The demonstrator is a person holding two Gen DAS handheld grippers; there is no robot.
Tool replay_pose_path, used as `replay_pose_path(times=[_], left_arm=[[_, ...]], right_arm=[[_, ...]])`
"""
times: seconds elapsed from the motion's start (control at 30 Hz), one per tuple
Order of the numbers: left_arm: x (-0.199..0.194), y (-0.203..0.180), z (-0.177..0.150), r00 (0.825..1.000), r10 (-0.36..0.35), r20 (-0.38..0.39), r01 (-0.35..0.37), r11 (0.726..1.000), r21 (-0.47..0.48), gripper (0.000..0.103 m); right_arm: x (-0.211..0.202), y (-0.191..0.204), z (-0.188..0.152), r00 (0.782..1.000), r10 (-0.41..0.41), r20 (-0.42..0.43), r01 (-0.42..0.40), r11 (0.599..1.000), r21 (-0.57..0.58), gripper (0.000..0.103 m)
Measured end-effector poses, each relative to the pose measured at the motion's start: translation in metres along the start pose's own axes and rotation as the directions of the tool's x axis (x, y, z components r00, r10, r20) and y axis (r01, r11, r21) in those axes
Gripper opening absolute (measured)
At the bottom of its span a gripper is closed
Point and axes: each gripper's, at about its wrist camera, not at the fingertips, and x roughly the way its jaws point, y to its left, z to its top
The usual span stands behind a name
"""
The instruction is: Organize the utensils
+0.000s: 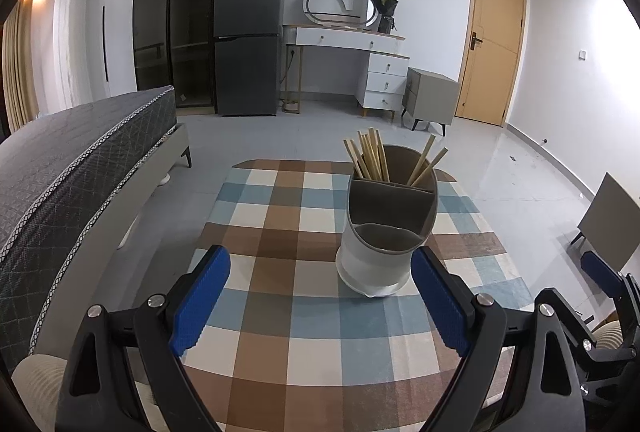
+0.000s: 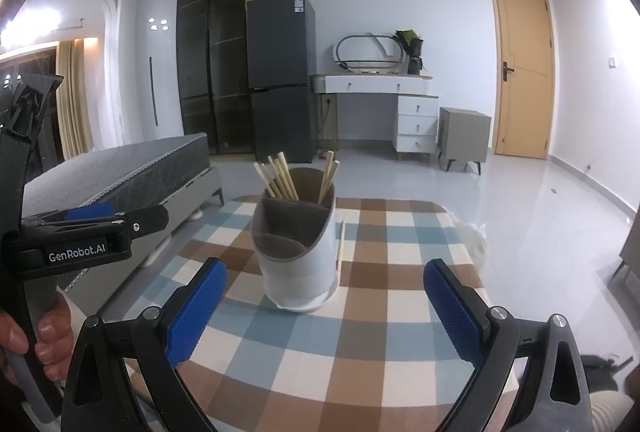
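Observation:
A white and grey utensil holder [image 1: 386, 228] [image 2: 298, 248] stands on the checked tablecloth [image 1: 280, 272] [image 2: 380, 312]. Several wooden chopsticks [image 1: 370, 159] [image 2: 280, 179] stick up from its rear compartments; the front compartment looks empty. One loose chopstick [image 2: 340, 246] lies on the cloth just right of the holder. My left gripper [image 1: 320, 304] is open and empty, in front of the holder. My right gripper [image 2: 324, 312] is open and empty, also in front of it. The left gripper also shows at the left of the right wrist view [image 2: 100, 222].
A bed [image 1: 80, 167] [image 2: 128, 175] stands to the left of the table. A fridge [image 1: 248, 31], a dressing table [image 1: 360, 63], a nightstand [image 1: 430, 97] and a door [image 1: 492, 39] line the far wall. A chair [image 1: 608, 224] stands at the right.

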Motion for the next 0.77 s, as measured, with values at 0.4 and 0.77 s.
replay_pose_path(times=[0.4, 0.77], left_arm=[[0.0009, 0.0019, -0.0006, 1.000, 0.008, -0.002, -0.008, 1.000, -0.007, 0.089], [0.0030, 0.0037, -0.0013, 1.000, 0.012, -0.011, -0.012, 1.000, -0.021, 0.089]], right_arm=[[-0.0009, -0.0013, 0.0002, 1.000, -0.004, -0.008, 0.004, 1.000, -0.004, 0.100], [-0.0014, -0.0021, 0.0004, 1.000, -0.001, -0.021, 0.001, 1.000, -0.005, 0.100]])
